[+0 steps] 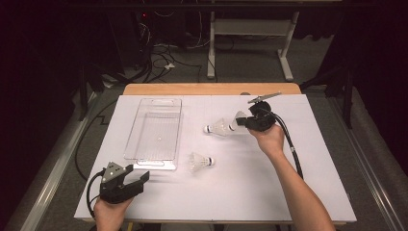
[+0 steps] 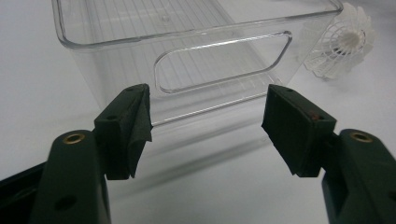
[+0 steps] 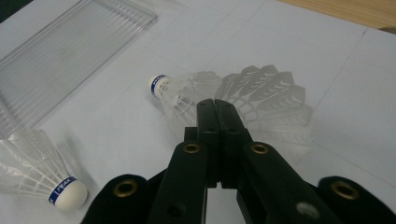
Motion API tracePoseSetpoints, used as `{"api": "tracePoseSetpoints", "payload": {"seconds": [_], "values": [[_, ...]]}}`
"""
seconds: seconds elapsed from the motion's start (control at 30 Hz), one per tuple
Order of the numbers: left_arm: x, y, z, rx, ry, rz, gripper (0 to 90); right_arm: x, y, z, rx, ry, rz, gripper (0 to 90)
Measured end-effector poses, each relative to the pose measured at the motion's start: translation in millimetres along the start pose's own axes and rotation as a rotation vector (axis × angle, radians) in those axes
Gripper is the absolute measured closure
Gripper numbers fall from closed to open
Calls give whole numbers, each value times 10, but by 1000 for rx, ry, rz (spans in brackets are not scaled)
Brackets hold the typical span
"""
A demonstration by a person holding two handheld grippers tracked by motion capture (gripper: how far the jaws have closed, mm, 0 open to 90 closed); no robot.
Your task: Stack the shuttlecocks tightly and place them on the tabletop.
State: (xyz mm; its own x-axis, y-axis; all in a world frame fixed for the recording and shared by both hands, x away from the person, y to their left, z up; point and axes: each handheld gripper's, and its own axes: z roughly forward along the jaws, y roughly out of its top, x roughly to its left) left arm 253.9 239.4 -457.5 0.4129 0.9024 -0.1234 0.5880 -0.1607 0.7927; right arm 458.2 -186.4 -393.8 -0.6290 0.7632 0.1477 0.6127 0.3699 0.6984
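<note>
On white mat: R gripper (image 1: 242, 121) pinches shuttle (image 3: 261, 100) skirt, jaws closed. L gripper (image 1: 137, 179) wide open before clear bin (image 1: 156, 127). 2nd shuttle (image 1: 199, 162) beside bin; PEAK label readable in right gripper view.

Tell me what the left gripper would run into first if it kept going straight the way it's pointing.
Most likely the near end wall of the clear plastic bin, around its cut-out handle. The left gripper has its jaws open and aims straight at it, with bare table between; the gap is hard to judge.
</note>
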Motion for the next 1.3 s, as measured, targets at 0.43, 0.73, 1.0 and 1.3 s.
{"api": "tracePoseSetpoints", "payload": {"seconds": [0.43, 0.73, 1.0, 1.3], "values": [[-4, 1, 5, 8, -2, 3, 334, 27, 26, 167, 2, 18, 10, 900], [-17, 3, 15, 10, -5, 9, 334, 68, 55, 229, -2, 31, 10, 900], [-11, 4, 10, 9, -3, 9, 335, 77, 45, 267, -10, 42, 21, 900], [-5, 12, 29, 10, -6, 9, 334, 80, 34, 329, -14, 54, 33, 900]]}}
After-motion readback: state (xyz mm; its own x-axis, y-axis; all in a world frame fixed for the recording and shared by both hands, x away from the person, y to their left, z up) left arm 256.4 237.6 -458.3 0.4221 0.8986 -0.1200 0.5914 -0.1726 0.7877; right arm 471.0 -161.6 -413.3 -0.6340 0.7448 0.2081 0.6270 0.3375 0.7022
